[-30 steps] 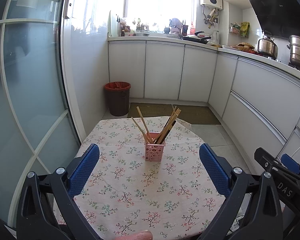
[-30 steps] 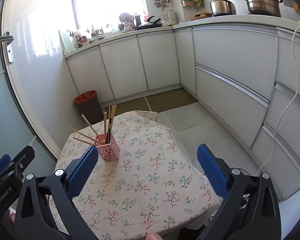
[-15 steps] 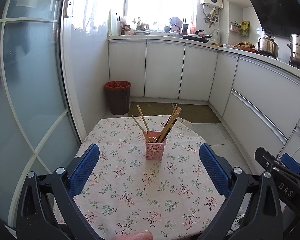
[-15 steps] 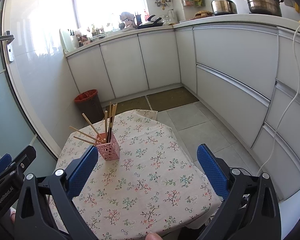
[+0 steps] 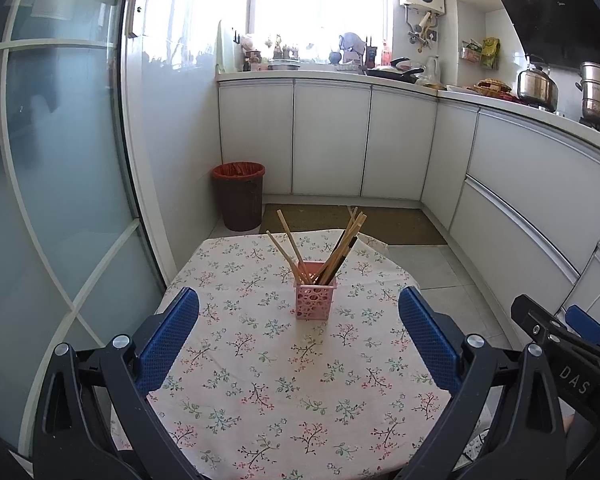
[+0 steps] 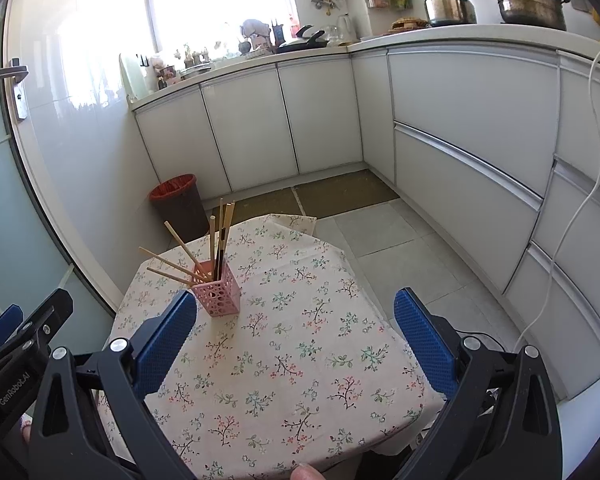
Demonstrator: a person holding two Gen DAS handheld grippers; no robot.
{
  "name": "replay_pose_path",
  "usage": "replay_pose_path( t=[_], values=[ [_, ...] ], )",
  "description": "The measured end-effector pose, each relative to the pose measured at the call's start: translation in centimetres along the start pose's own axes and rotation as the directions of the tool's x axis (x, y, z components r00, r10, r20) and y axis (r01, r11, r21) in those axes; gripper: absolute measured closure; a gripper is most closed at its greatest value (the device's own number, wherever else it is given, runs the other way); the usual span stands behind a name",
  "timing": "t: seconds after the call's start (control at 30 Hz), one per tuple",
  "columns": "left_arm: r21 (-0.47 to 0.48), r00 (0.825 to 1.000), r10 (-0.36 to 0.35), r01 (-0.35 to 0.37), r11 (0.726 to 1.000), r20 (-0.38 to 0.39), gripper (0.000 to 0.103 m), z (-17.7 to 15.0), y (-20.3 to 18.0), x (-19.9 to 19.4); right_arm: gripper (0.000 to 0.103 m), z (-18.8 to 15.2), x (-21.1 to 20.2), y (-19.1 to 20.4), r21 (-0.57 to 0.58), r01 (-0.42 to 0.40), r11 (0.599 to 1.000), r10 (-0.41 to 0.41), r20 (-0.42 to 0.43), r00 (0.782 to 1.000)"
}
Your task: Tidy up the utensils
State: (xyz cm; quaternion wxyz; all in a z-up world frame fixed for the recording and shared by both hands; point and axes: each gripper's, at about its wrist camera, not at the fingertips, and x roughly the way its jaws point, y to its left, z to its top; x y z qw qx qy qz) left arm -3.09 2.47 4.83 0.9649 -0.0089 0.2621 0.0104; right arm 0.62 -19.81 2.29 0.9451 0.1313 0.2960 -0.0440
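Standing upright near the middle of the floral tablecloth (image 5: 284, 392), the pink perforated holder (image 5: 314, 301) carries the chopsticks (image 5: 342, 246), and it sits well ahead of both grippers with bare cloth between. From the left gripper (image 5: 299, 338) the holder lies almost dead ahead, centred between the two blue pads, so a straight forward reach would meet it. From the right gripper (image 6: 295, 340) the same holder (image 6: 219, 295) lies off to the left, just beyond the left fingertip (image 6: 168, 336), so that hand would need to swing across. The left hand looks the better placed of the two, though neither is clearly closer.

The chopsticks' long axes fan out from the holder's mouth: in the left view two pale ones (image 5: 290, 246) lean left while a tighter bundle, including a dark one, leans up and to the right. Their free top ends are the reachable part, so any pick would likely come in above the rim, across a stick's length.

Both grippers are spread wide and hold nothing. No loose utensils show on the table, so the sorting appears largely done, or about to start by emptying.
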Motion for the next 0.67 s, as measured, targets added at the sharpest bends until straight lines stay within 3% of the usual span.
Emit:
replay_pose_path(
  t=[0.4,0.53,0.67],
  values=[
    [0.069,0.998,0.014,-0.018,0.997,0.059,0.015,-0.32,-1.12,-0.61,0.007,0.12,0.10,-0.07,0.001,-0.002,1.000,0.002,-0.002,1.000],
    [0.044,0.999,0.006,-0.008,0.999,0.041,0.007,-0.06,-0.80,-0.48,0.007,0.12,0.05,-0.17,0.002,0.000,1.000,0.000,-0.002,1.000],
    [0.029,0.999,0.009,-0.009,1.000,0.031,0.007,0.09,-0.56,-0.50,0.007,0.16,0.10,-0.35,0.005,-0.001,1.000,0.001,-0.006,1.000]
  ],
)
